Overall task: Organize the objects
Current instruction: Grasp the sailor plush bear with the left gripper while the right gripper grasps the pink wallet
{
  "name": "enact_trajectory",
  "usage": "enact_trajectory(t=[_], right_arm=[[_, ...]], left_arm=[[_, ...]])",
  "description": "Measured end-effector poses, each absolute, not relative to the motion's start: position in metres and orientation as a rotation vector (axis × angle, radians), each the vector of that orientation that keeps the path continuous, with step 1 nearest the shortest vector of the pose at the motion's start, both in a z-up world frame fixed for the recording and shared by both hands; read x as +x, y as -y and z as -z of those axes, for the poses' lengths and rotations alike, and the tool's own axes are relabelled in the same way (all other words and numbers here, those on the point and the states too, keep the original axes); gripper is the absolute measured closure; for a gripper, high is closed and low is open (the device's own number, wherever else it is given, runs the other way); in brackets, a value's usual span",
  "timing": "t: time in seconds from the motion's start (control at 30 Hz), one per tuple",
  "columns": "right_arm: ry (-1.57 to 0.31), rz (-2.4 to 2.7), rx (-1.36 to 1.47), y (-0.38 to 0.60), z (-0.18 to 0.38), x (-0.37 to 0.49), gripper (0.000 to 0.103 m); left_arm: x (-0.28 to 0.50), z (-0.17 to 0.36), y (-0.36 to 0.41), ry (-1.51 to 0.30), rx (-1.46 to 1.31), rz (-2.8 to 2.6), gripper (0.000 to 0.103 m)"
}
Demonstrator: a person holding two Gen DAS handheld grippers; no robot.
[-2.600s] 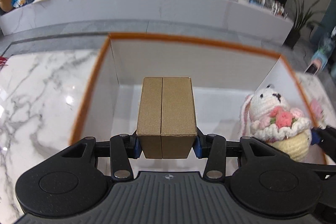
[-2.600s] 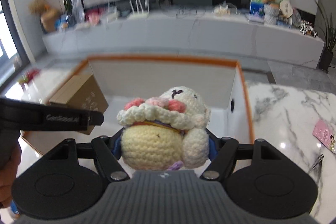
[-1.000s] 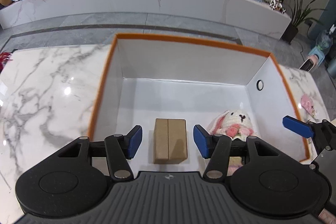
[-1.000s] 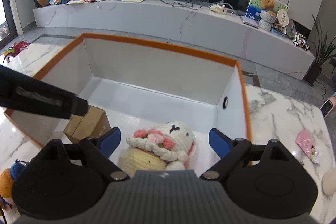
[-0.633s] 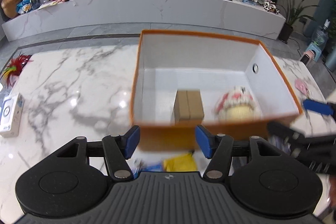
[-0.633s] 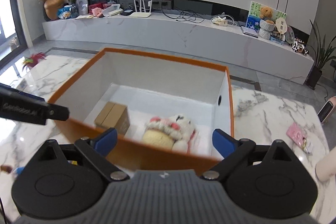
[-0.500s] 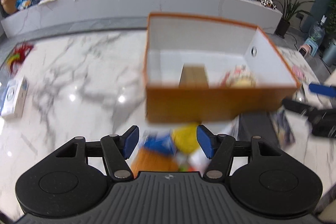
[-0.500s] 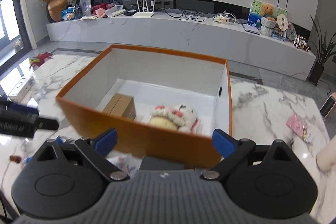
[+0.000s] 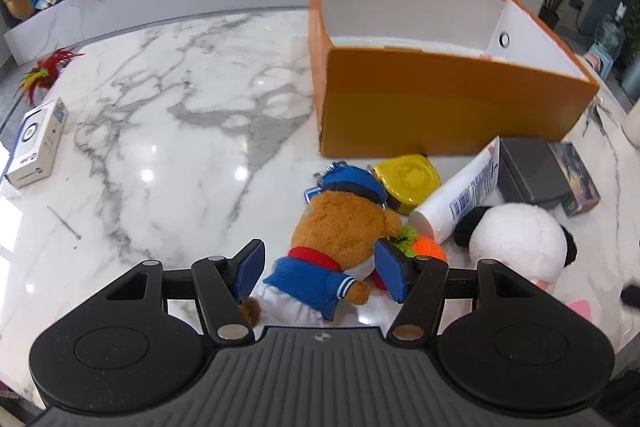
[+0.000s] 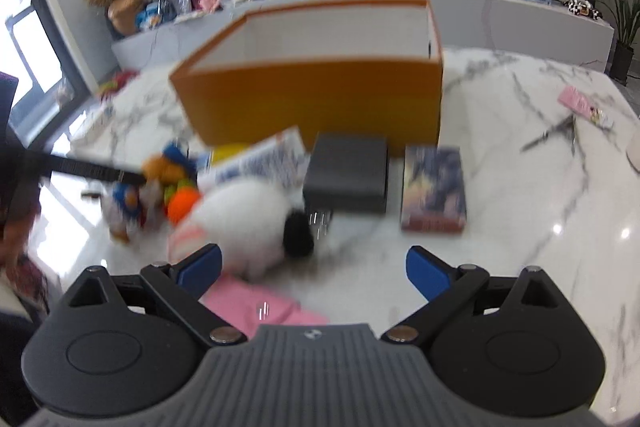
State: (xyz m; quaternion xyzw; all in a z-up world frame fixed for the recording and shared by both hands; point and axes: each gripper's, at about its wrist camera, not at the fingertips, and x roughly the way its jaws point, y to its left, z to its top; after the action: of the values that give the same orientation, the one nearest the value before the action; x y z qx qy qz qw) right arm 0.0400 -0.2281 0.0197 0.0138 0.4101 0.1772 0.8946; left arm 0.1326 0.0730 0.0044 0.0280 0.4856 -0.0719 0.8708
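Two claws are hanging over a marble worktop point(image 9: 168, 115), in front of an orange box point(image 9: 440, 107). The left claw point(image 9: 318, 273) is standing partly open with its blue pads either side of a brown bear point(image 9: 340, 227) in a blue jacket; the right pad looks to be just touching the bear, though I cannot be sure, and the left pad is sitting clear. The right claw point(image 10: 314, 271) has just been opening and is gaping wide, empty, above a white plush point(image 10: 248, 215) and a pink item point(image 10: 260, 303); that view is blurring. Beside the bear are lying a yellow tin point(image 9: 406, 181), a white tube point(image 9: 460, 195), a grey box point(image 9: 528, 173) and a book point(image 10: 434, 187).
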Motion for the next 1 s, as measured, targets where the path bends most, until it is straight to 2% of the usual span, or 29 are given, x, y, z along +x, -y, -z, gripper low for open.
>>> enact_trajectory(t=[0.27, 0.43, 1.0], right_arm=[[-0.916, -0.357, 0.009, 0.190, 0.018, 0.017, 0.004], [-0.844, -0.216, 0.070, 0.170, 0.034, 0.001, 0.001], [-0.671, -0.046, -0.001, 0.140, 0.057, -0.019, 0.001]], left_arm=[[0.141, 0.012, -0.066, -1.059, 0.078, 0.173, 0.031], [0.143, 0.014, -0.067, -1.065, 0.081, 0.179, 0.030], [0.146, 0.025, -0.064, -1.082, 0.109, 0.161, 0.027]])
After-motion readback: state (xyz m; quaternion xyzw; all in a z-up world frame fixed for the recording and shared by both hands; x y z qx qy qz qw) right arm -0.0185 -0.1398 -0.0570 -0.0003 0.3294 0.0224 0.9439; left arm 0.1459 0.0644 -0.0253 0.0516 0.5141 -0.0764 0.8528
